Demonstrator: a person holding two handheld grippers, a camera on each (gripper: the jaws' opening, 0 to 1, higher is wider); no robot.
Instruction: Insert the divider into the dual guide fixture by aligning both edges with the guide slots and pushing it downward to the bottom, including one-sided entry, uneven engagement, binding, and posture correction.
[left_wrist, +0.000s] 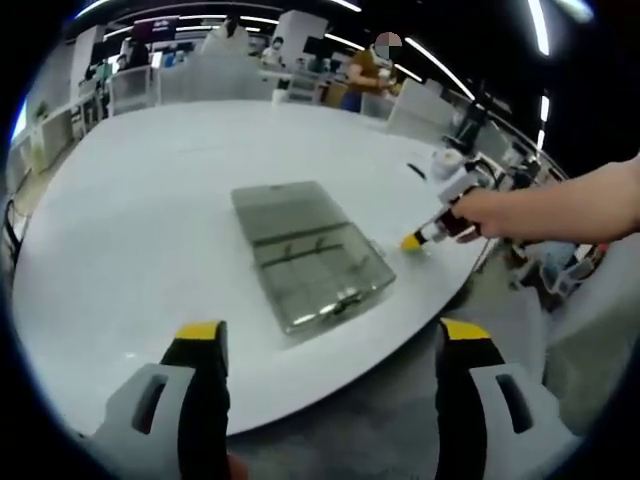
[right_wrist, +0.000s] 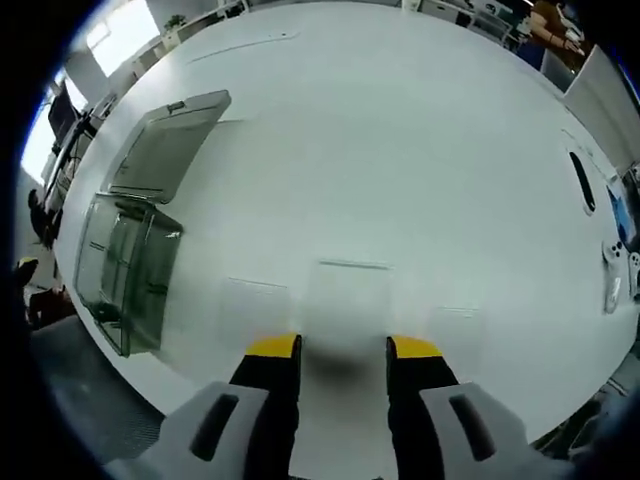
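Observation:
The dual guide fixture is a clear plastic box (left_wrist: 310, 255) with inner slot walls, lying on the white table (left_wrist: 150, 200) near its front edge. In the right gripper view its base (right_wrist: 125, 260) is at the left and its open lid (right_wrist: 165, 145) lies flat beyond it. Three faint clear dividers lie flat on the table; the middle divider (right_wrist: 352, 285) reaches toward the gap of my right gripper (right_wrist: 343, 347), whose jaws stand apart. A hand holds that right gripper (left_wrist: 425, 238) low on the table, right of the box. My left gripper (left_wrist: 330, 330) hangs wide open, short of the table edge.
A dark oblong object (right_wrist: 582, 180) and white items (right_wrist: 610, 270) lie near the table's far right rim. A white roll (left_wrist: 445, 160) and small clutter sit behind the right gripper. The table edge (left_wrist: 400, 345) curves close by. People and desks are far behind.

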